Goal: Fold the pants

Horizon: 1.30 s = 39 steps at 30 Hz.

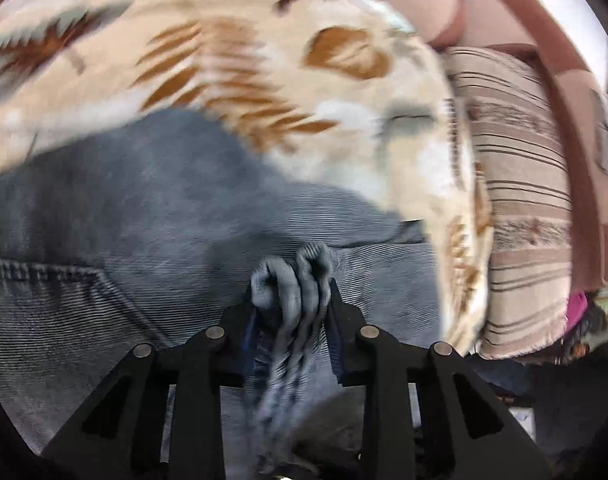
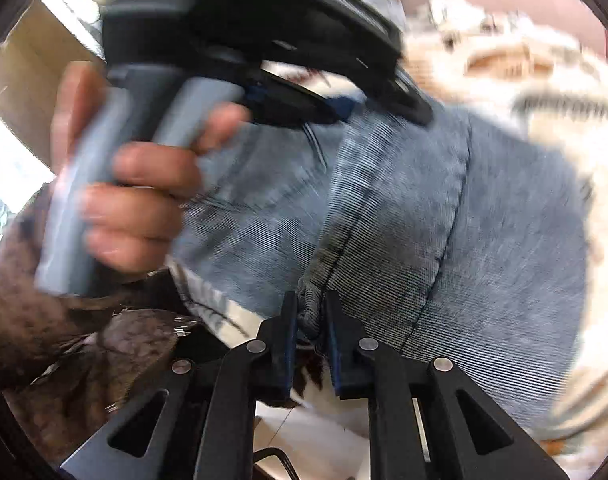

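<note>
No legible text, label, brand, number or sign found — checked in both wrist views. Surfaces blurred by motion throughout; nothing readable at any clock position, centre to rim.

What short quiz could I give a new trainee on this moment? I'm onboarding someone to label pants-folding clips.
1. True or false: the left gripper has bunched denim of the pants between its jaws.
2. What does the right gripper pinch? A) the patterned blanket B) a seamed edge of the pants C) nothing
3. In the right wrist view, what does the hand grasp?

Key
1. True
2. B
3. The grey handle of the other gripper
</note>
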### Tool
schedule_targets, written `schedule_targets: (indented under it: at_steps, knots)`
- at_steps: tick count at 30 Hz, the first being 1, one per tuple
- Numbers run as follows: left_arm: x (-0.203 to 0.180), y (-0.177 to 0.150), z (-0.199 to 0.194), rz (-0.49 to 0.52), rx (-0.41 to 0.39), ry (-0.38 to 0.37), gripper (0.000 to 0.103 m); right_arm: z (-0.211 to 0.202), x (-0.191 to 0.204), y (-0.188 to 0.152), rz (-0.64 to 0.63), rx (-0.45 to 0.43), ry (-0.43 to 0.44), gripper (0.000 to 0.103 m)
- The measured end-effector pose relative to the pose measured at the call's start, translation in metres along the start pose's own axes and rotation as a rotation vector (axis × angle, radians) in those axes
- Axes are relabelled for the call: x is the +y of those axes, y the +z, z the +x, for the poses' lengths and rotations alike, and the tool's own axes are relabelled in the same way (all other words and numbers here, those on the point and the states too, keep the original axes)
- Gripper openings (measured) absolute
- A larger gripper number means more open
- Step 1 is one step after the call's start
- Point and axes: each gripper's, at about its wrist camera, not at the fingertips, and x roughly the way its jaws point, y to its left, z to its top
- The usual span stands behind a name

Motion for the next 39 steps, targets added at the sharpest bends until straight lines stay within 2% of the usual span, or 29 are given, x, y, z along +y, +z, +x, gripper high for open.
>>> schedule_targets:
  at_steps: [2,4,5,6,8,11,14,16,17,18,19,20,21,22,23,24,27,30,33,35,36,37,39]
  knots:
    - [0.008,0.001,-0.003,-0.037,0.002,-0.047,0.029,0.004,-0.013,0.002,0.071,0.000,0.042,0.016]
    - [0.008,0.002,-0.011,-0.040,-0.008,-0.060,0.031,-0.014,-0.018,0.000,0.127,-0.004,0.097,0.030]
    - [0.006,0.002,-0.016,-0.031,-0.019,-0.064,0.031,-0.029,-0.022,0.000,0.133,-0.029,0.107,0.047]
    - [0.005,0.001,-0.021,-0.019,-0.032,-0.071,0.031,-0.048,-0.029,-0.001,0.138,-0.081,0.117,0.058]
    - [0.001,-0.003,-0.030,-0.007,-0.051,-0.088,0.037,-0.078,-0.053,0.001,0.184,-0.172,0.120,0.062]
    - [-0.007,-0.007,-0.031,-0.020,-0.059,-0.111,0.053,-0.105,-0.104,0.010,0.319,-0.284,0.006,0.061]
    - [-0.017,-0.012,-0.026,-0.026,-0.058,-0.098,0.058,-0.090,-0.142,0.032,0.396,-0.273,-0.070,0.053]
    - [-0.024,-0.012,-0.027,0.007,-0.084,-0.042,0.058,-0.067,-0.155,0.045,0.431,-0.231,-0.072,0.032]
    - [-0.026,-0.012,-0.026,0.025,-0.104,0.000,0.058,-0.059,-0.156,0.049,0.436,-0.219,-0.063,0.013]
    - [-0.026,-0.011,-0.022,0.037,-0.117,0.049,0.058,-0.055,-0.155,0.055,0.420,-0.226,-0.059,0.013]
    - [-0.025,-0.008,-0.011,0.049,-0.113,0.138,0.058,-0.056,-0.150,0.058,0.393,-0.244,-0.077,0.013]
    - [-0.023,-0.005,0.003,0.058,-0.085,0.185,0.057,-0.053,-0.146,0.060,0.350,-0.249,-0.126,0.013]
    - [-0.021,-0.005,0.011,0.058,-0.068,0.201,0.057,-0.044,-0.148,0.058,0.311,-0.214,-0.197,0.014]
    - [-0.022,-0.005,0.009,0.060,-0.080,0.202,0.056,-0.032,-0.154,0.054,0.300,-0.160,-0.234,0.015]
    - [-0.025,-0.006,0.003,0.062,-0.090,0.191,0.056,-0.030,-0.156,0.054,0.301,-0.152,-0.233,0.015]
    - [-0.026,-0.008,-0.006,0.063,-0.087,0.151,0.056,-0.037,-0.156,0.053,0.302,-0.164,-0.221,0.021]
    - [-0.029,-0.022,-0.027,0.081,-0.086,0.078,0.056,-0.069,-0.150,0.044,0.311,-0.214,-0.124,0.023]
    - [-0.037,-0.050,-0.038,0.150,-0.081,0.044,0.057,-0.092,-0.133,0.026,0.279,-0.221,-0.081,0.024]
    - [-0.037,-0.075,-0.017,0.174,-0.016,0.052,0.057,-0.093,-0.116,0.001,0.238,-0.193,-0.067,0.024]
    - [-0.033,-0.083,0.001,0.167,0.025,0.112,0.057,-0.081,-0.112,-0.007,0.228,-0.152,-0.076,0.023]
    - [-0.034,-0.087,-0.002,0.185,-0.007,0.114,0.057,-0.071,-0.111,-0.012,0.231,-0.121,-0.095,0.023]
    - [-0.035,-0.088,-0.007,0.190,-0.003,0.122,0.057,-0.062,-0.111,-0.016,0.238,-0.086,-0.125,0.022]
    - [-0.033,-0.087,-0.021,0.181,-0.005,0.090,0.057,-0.062,-0.103,-0.017,0.235,-0.094,-0.169,0.024]
